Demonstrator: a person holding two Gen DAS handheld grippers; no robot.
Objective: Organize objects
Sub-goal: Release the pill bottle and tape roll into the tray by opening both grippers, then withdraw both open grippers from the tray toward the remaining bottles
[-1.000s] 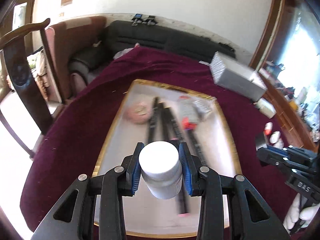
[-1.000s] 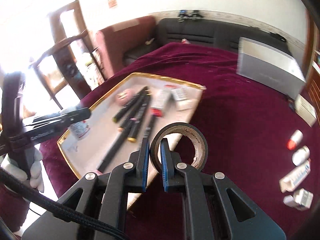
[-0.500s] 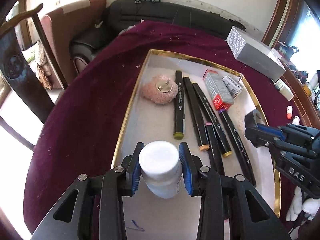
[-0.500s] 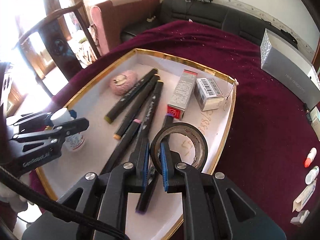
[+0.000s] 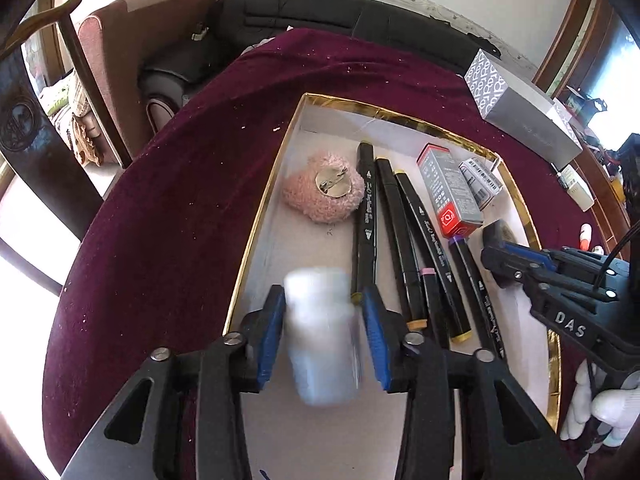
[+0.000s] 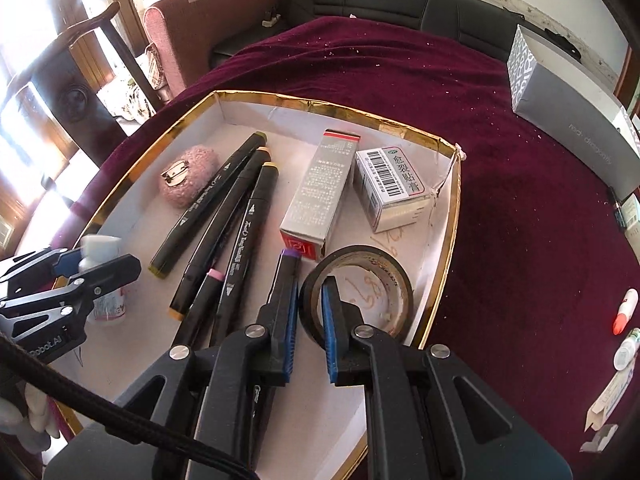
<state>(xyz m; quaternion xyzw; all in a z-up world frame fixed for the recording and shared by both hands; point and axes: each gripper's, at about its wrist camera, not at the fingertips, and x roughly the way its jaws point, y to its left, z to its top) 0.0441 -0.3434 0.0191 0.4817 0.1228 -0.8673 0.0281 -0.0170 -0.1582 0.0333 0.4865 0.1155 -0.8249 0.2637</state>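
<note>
A gold-rimmed white tray lies on the maroon cloth. My left gripper has opened; a white bottle, blurred, sits between its jaws with gaps on both sides, low over the tray's near left. It also shows in the right wrist view. My right gripper is open a little around the wall of a black tape roll that rests in the tray's near right corner.
The tray holds several black markers, a pink fuzzy brooch and two small boxes. A grey box lies far right. Small tubes lie on the cloth at right. Chairs and a sofa stand behind.
Both grippers came down into the tray. The left jaws have opened off the bottle, which is blurred in motion. The right jaws have loosened on the tape roll, now resting on the tray.
</note>
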